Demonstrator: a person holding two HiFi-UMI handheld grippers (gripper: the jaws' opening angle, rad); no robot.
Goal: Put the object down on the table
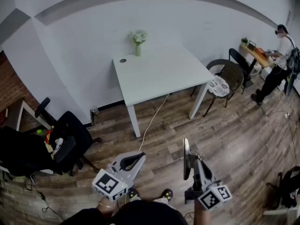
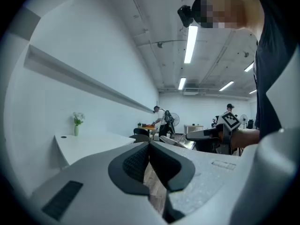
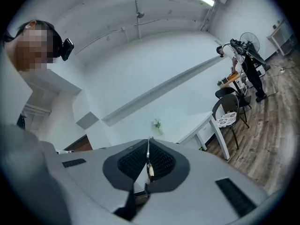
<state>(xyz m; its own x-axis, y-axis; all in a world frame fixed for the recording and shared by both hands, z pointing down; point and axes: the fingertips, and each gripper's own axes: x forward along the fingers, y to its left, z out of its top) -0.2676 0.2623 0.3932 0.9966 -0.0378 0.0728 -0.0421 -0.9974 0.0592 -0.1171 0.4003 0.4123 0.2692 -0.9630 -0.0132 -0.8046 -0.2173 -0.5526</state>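
Since the right gripper (image 3: 148, 146) has its jaws closed on a thin strip (image 3: 149, 165) (pale sliver, edge-on btwn the pads, can't tell what it is), I take that as the obj: in hand, not on the table yet. Left gripper (image 2: 150, 145) is closed too, pad tips meeting, nothing btwn them, only floor visible thru the gap lower down. Both sit low in front of the person, well short of the table (image 1: 161, 76)

Step in hand, my read: carry + set down. Strip is thin, so keep the pinch firm on the way. Come in over the near edge and lower till it touches the top, then open. Don't release from height, a light flat thing prob skids or flips. Lay it flat, not on edge

Room: open wood floor (image 1: 225, 135) btwn person and table, but a cable (image 1: 153, 118) runs from under the table toward the person, so trip risk, pass right of it. Black office chair (image 1: 70, 137) is well off left, round chair (image 1: 226, 78) just beside the table's right corner. Tabletop is mostly bare. Vase (image 1: 138, 47) and a small dark disc (image 1: 123, 60) sit near the far-left corner by the wall, so the near half is the free landing zone. Another person (image 1: 280, 55) far right, well clear
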